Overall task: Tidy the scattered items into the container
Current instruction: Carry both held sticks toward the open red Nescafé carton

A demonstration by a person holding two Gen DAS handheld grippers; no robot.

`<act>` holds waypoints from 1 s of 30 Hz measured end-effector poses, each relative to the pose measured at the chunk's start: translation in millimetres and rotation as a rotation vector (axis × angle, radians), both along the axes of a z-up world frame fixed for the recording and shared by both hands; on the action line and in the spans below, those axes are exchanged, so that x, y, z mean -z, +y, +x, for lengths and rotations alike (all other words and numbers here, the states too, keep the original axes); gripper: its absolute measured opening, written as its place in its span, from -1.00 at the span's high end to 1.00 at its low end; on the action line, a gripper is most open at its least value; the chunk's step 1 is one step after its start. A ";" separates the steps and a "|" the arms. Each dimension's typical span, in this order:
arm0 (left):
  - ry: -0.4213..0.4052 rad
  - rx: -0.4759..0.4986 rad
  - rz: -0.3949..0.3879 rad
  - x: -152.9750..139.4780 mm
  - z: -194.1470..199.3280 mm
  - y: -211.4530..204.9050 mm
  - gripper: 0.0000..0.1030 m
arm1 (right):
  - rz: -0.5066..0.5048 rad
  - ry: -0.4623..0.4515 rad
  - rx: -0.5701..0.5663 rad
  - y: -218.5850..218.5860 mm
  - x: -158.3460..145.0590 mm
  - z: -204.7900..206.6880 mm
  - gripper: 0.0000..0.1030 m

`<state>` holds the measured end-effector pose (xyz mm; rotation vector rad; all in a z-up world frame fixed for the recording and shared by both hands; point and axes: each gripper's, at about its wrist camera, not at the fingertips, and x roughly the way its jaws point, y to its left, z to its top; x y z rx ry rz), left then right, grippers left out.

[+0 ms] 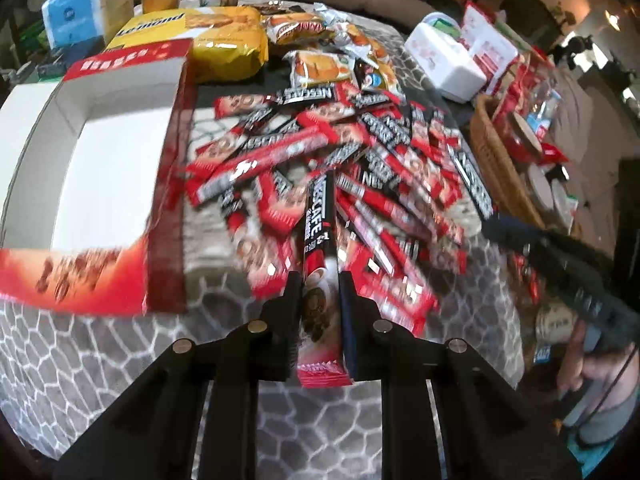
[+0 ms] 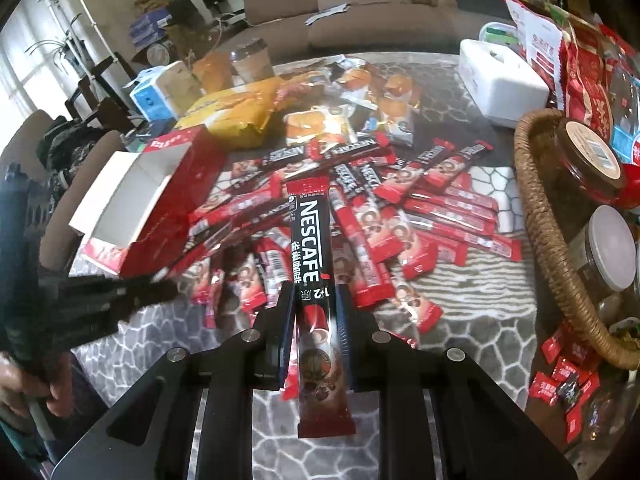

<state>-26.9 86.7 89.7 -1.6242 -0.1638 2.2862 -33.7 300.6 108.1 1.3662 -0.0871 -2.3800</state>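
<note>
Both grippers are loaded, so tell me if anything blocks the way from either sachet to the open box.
Nothing visible does. The left sachet and right sachet are held above the pile; the box lies open and looks empty beside it.

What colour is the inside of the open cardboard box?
Plain white inside the red open cardboard box; clearest in the left wrist view.

- Brown sofa (image 2: 360, 8) along the far side — cushions upright, papers on the seat.
- Bright window (image 2: 24, 40) at left, daylight coming in.
- White rack (image 2: 68, 12) beside it.
- Dark chair (image 2: 100, 88) near the table (image 2: 460, 320) — grey cobble-pattern cloth.
</note>
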 end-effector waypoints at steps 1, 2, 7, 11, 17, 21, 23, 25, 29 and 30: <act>-0.005 0.014 -0.017 4.2 4.9 -0.6 0.70 | -0.003 -0.003 -0.002 -3.1 -0.5 1.8 0.62; -0.008 0.019 -0.029 8.0 10.7 -1.3 0.70 | -0.004 -0.007 -0.006 -6.6 -0.2 3.6 0.62; -0.051 0.030 -0.062 28.6 28.8 -6.4 0.62 | 0.006 -0.021 -0.019 -21.1 5.5 11.8 0.62; 0.032 0.013 -0.149 27.0 32.6 -5.2 0.41 | 0.010 -0.025 -0.028 -26.8 8.9 17.7 0.62; 0.140 0.052 -0.299 34.0 21.8 18.0 0.45 | 0.003 -0.027 -0.025 -27.5 10.7 19.6 0.62; 0.097 0.051 -0.305 49.1 9.1 21.9 0.83 | -0.009 -0.033 -0.023 -25.9 12.0 20.1 0.62; 0.094 0.046 -0.314 51.2 8.5 22.7 0.70 | -0.011 -0.036 -0.024 -24.7 13.2 19.9 0.62; 0.107 0.038 -0.322 49.7 8.7 22.4 0.16 | -0.018 -0.040 -0.023 -22.5 15.6 19.2 0.62; 0.091 0.034 -0.295 53.0 5.3 21.5 0.06 | -0.026 -0.049 -0.012 -17.2 19.5 17.2 0.62; 0.068 0.037 -0.267 55.0 5.0 21.2 0.10 | -0.029 -0.051 -0.009 -16.0 20.2 17.2 0.62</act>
